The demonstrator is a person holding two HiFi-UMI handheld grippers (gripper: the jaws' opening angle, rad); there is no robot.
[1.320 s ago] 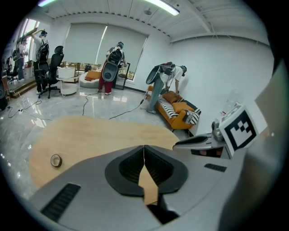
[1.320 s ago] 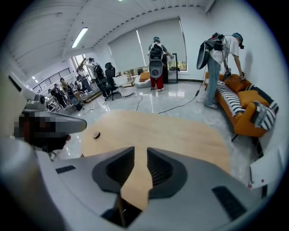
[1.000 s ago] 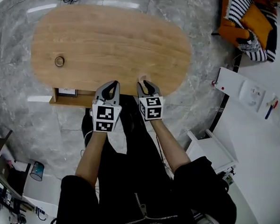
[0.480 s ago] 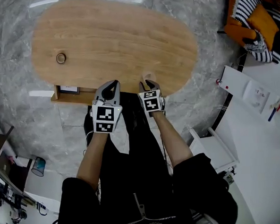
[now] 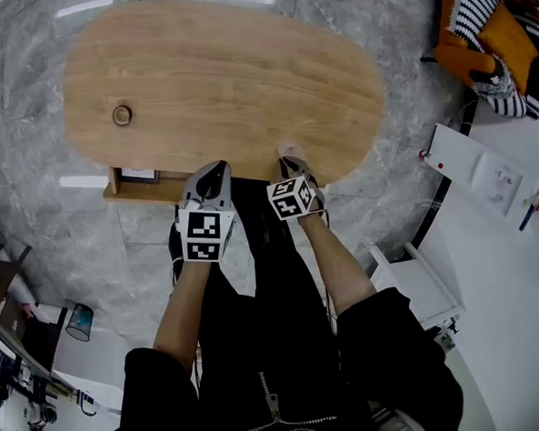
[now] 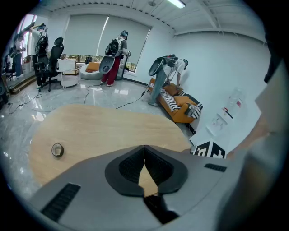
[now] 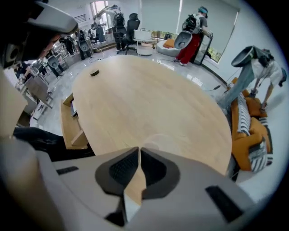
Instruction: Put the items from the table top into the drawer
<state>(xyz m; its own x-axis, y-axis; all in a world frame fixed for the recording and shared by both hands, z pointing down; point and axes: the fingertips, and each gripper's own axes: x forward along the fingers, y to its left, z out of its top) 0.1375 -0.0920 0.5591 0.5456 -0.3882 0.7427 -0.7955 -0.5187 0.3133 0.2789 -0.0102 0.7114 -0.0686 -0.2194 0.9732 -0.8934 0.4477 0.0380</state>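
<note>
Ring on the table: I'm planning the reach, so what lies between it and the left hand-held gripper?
Only bare tabletop lies between the ring and the left hand-held gripper, as the head view shows.

My left tongs [image 6: 144, 149] are matt grey plastic with black ribbed pads [image 6: 129, 168], the table [image 6: 104, 126] just ahead of them is pale wood with a smooth, matt grain, and the floor [image 6: 27, 106] beyond it is glossy grey stone that throws back the light.

A small ring [image 5: 122, 114] sits on the oval table [image 5: 243, 75], the drawer [image 5: 133, 193] standing open under its near edge.
</note>
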